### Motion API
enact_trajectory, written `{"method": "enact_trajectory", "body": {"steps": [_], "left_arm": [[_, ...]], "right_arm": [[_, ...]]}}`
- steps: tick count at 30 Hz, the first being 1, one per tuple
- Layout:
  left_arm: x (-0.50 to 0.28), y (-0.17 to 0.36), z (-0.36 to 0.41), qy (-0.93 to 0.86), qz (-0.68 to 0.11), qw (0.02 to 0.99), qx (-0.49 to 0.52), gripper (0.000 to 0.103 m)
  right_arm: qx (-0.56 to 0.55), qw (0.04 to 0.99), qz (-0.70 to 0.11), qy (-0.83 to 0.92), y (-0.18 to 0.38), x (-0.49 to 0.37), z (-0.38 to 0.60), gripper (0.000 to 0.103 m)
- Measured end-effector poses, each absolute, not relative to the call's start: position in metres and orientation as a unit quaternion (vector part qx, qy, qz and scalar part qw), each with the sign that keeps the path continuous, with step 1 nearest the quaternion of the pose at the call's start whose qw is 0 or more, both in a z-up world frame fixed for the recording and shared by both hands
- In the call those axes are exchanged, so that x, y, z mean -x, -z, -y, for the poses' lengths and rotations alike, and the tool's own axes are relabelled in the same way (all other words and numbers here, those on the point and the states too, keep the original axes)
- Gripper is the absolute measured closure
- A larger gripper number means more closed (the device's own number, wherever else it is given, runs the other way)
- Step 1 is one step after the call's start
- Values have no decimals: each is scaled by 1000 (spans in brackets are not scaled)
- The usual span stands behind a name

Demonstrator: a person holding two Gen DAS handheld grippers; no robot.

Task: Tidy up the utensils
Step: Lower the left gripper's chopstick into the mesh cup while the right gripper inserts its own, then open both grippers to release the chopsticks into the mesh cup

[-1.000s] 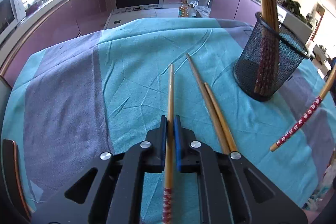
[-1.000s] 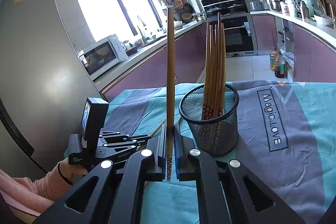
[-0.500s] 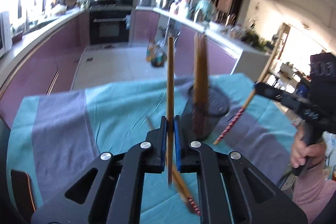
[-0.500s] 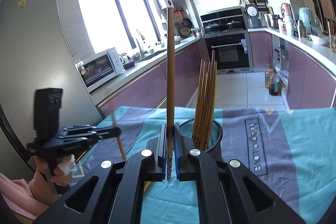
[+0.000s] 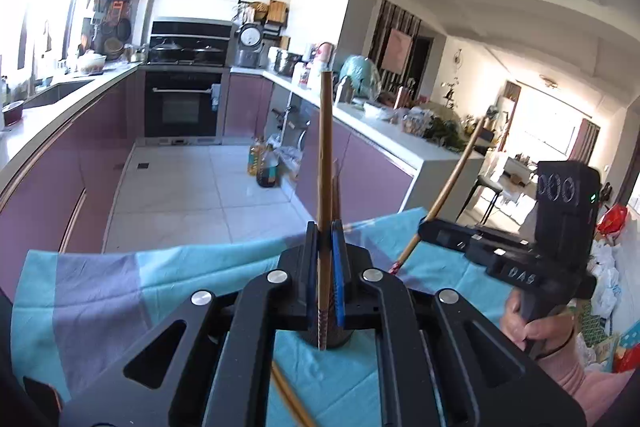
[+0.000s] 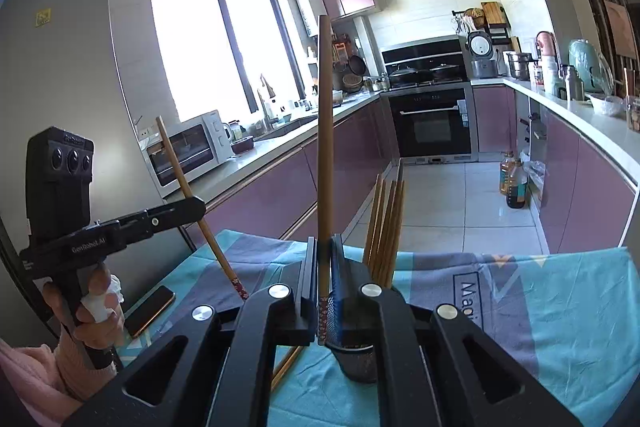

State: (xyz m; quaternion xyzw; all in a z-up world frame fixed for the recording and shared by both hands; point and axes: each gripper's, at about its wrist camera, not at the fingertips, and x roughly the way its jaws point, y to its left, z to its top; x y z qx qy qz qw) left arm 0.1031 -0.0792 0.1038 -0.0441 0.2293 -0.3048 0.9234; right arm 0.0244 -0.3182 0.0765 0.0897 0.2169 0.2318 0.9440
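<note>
Chopsticks (image 5: 324, 163) stand clamped upright in both grippers (image 5: 324, 247) (holder (image 6: 360, 359) just below).

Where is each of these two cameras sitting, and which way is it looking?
Left wrist view: on the left gripper, facing the oven wall past its clamped chopstick; the right hand and other gripper show at right.
Right wrist view: on the right gripper, facing window and counter past its own chopstick; the left hand shows at left.
Shared: both see the oven, the teal cloth, the mesh cup and each other's gripper.
</note>
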Motion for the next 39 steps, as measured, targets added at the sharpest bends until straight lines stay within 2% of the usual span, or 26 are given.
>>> {"method": "enact_trajectory", "body": {"steps": [10, 25, 37, 39], "left_arm": [[-115, -117, 118, 316, -222, 922, 28, 96], [-150, -69, 160, 311, -327, 890, -62, 96], [-199, -43, 166, 300, -375, 876, -51, 95], [-203, -40, 163, 302, -372, 877, -46, 90]], "right_arm": [[-82, 944, -235, -218, -69, -44, 315, 97], [-67, 919, -326, -212, -31, -79, 297, 97], [-86, 913, -347, -198, -16, -90, 297, 95], [-87, 913, -344, -200, -16, -88, 297, 95]]}}
